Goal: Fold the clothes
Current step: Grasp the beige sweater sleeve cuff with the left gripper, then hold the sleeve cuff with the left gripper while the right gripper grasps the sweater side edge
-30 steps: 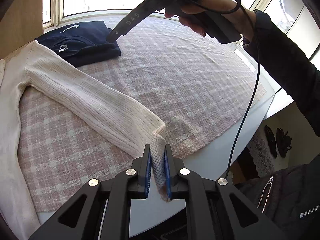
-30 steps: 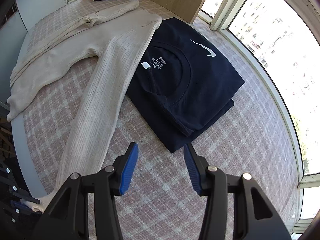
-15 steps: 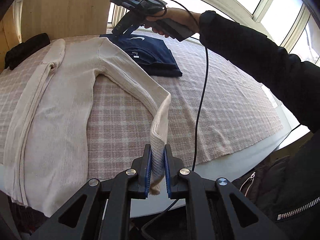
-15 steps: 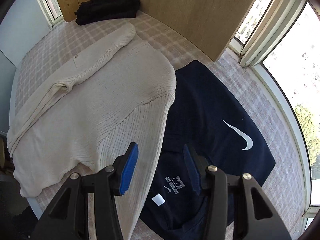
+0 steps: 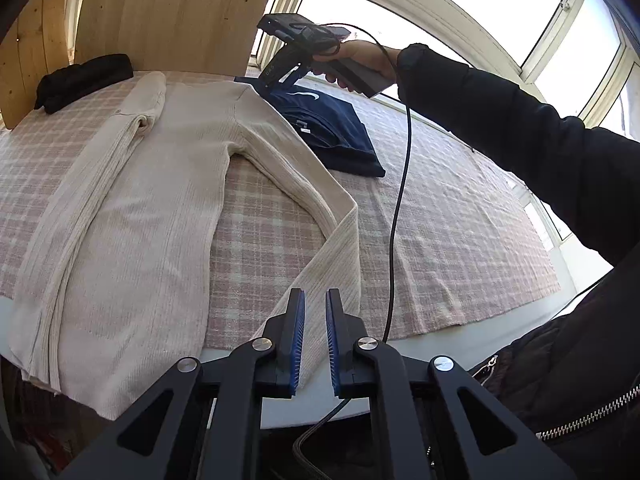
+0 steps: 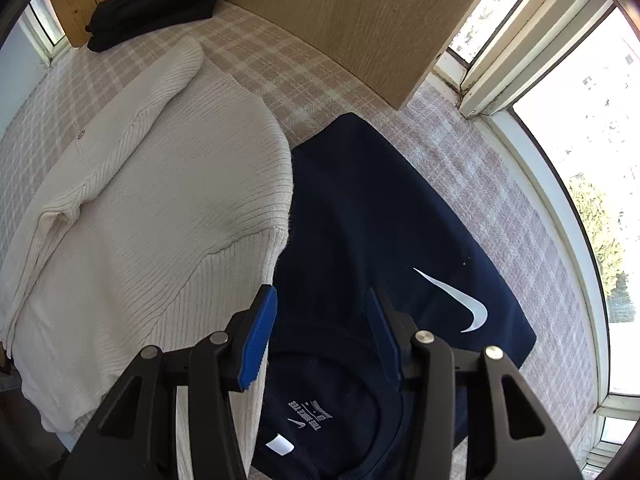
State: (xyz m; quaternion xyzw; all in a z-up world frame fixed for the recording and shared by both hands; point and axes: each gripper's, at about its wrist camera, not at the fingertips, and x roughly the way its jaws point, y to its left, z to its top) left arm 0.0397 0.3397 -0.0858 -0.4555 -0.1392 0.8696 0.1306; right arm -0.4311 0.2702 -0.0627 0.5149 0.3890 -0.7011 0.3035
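black grippers (image 5: 315, 336) — blue pads (image 5: 298, 340), black sleeve (image 5: 520, 132)

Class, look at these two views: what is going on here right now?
A person is folding a cream sweater on a checked cloth. The left gripper is shut on the cuff end of the sleeve. The right gripper hangs open above the sweater's shoulder, where it meets a folded navy T-shirt. A folded black garment lies by the wooden panel.

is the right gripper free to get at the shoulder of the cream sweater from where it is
Probably yes. The right gripper hangs with jaws open just above the shoulder edge of the cream sweater, where it overlaps the navy t-shirt. Nothing lies between. It might catch the shirt too.
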